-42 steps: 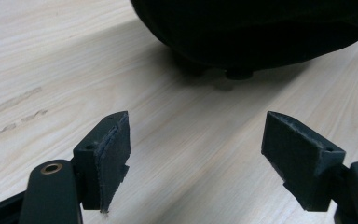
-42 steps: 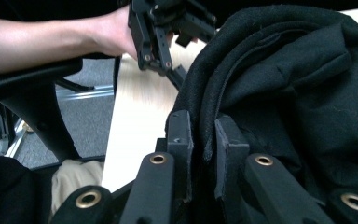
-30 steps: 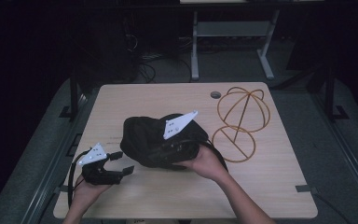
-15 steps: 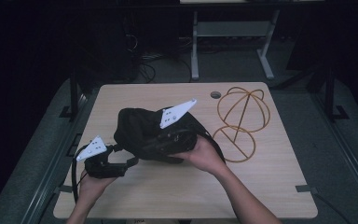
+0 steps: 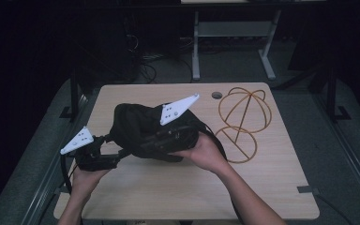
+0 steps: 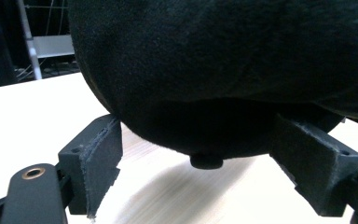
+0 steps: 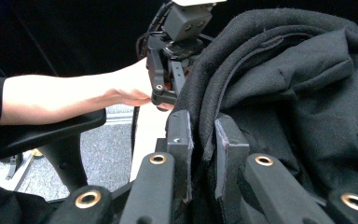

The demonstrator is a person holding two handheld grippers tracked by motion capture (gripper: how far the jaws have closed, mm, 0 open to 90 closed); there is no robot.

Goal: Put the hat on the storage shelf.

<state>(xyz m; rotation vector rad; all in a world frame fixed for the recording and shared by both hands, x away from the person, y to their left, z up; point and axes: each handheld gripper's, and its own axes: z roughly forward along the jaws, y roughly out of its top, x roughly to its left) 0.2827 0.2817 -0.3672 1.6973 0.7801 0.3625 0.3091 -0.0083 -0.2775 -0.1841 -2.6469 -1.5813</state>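
High view, lower left of frame: the left hand (image 5: 85,180) holds the left gripper (image 5: 104,152) low over the wooden table (image 5: 168,197), its grey three-cornered plate tilted up toward the left. Its tips reach the left edge of a black fabric hat (image 5: 140,129), which sits left of centre in the frame, raised off the tabletop. Left gripper view: the two black jaws stand wide apart at lower left and lower right, with the rounded dark underside of the hat (image 6: 223,93) bulging between and above them (a small button-like nub shows at its lowest point); the fabric looks to brush the inner corners of both pads, but the jaws are not closed on it. Centre of the high view: the right gripper (image 5: 166,140) lies against the front of the hat, its grey plate pointing to the upper right, with the right hand (image 5: 201,152) cupped just beside it. Right gripper view: the jaws are nearly together at lower centre, pinching a fold of the hat's edge (image 7: 205,135) between the pads; the left gripper (image 7: 168,70) and its hand show beyond. Right of centre in the high view: a gold wire frame (image 5: 243,124) of a dome and a ring rests on the table, near the hat but apart from it.
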